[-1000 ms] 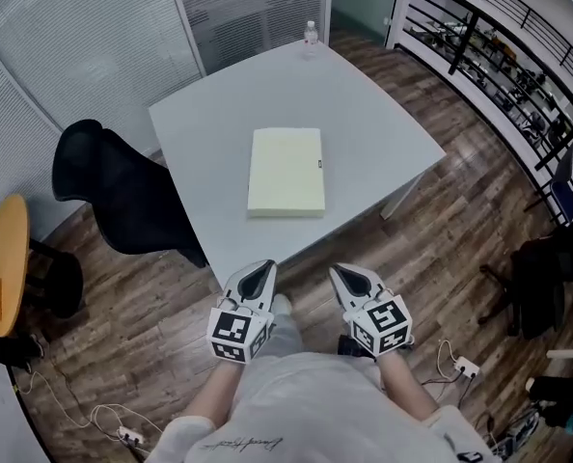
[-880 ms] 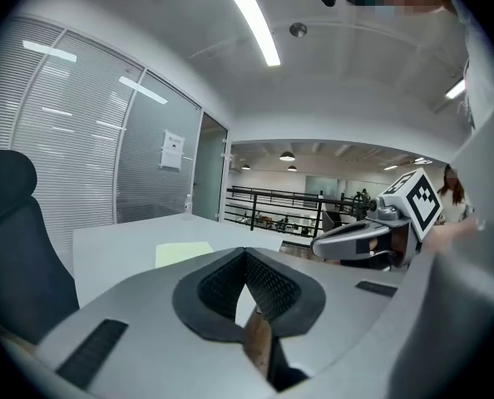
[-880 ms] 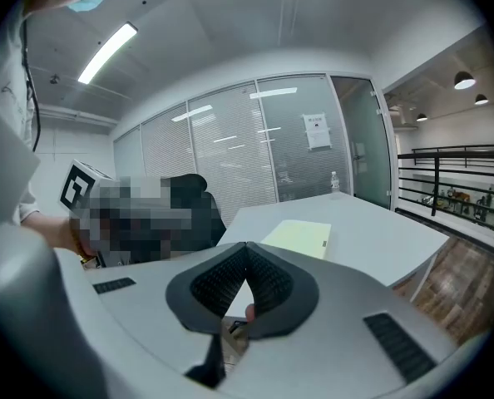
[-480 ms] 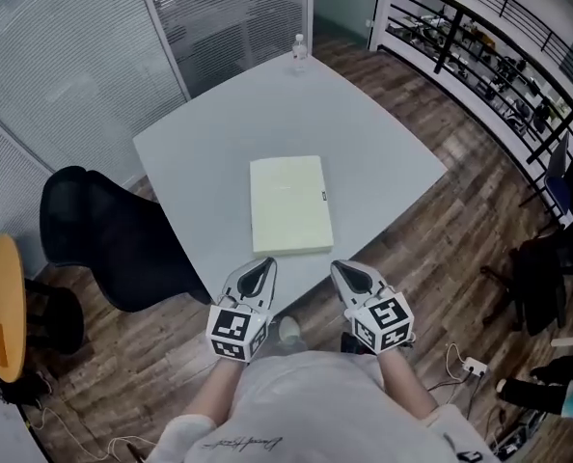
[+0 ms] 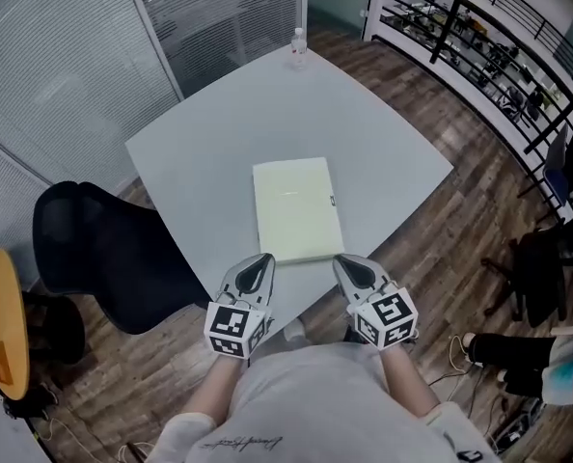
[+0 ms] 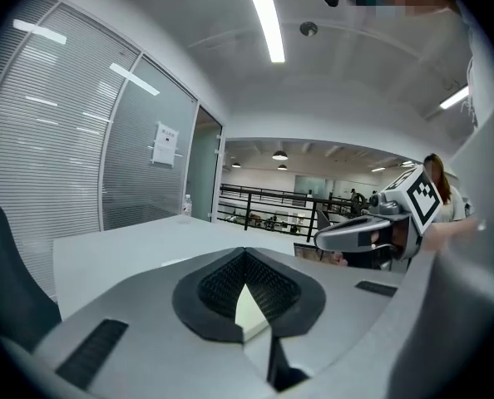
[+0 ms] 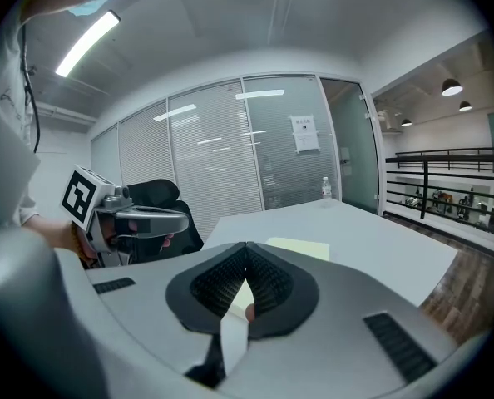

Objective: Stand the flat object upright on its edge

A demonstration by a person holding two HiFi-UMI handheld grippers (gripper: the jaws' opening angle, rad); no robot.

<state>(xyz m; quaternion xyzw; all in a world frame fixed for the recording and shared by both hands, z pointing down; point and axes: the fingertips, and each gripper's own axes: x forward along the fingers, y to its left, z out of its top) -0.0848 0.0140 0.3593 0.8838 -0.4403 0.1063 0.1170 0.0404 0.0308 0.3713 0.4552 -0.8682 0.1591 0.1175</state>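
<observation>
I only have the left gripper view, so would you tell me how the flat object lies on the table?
Observer: The pale yellow flat object lies flat toward the near corner of the table, long side pointing away from the person.
Operator: Where is the right gripper's tip?
Observer: The right gripper, shut and empty, has its tip by the object's near right corner.
Operator: And the left one?
Observer: The left gripper, also shut, sits by the near left corner.

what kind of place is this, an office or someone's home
Most likely an office meeting area, not a home: glass partition walls with blinds, a plain white table with a black office chair beside it, and a black railing bordering a larger open floor.
</observation>
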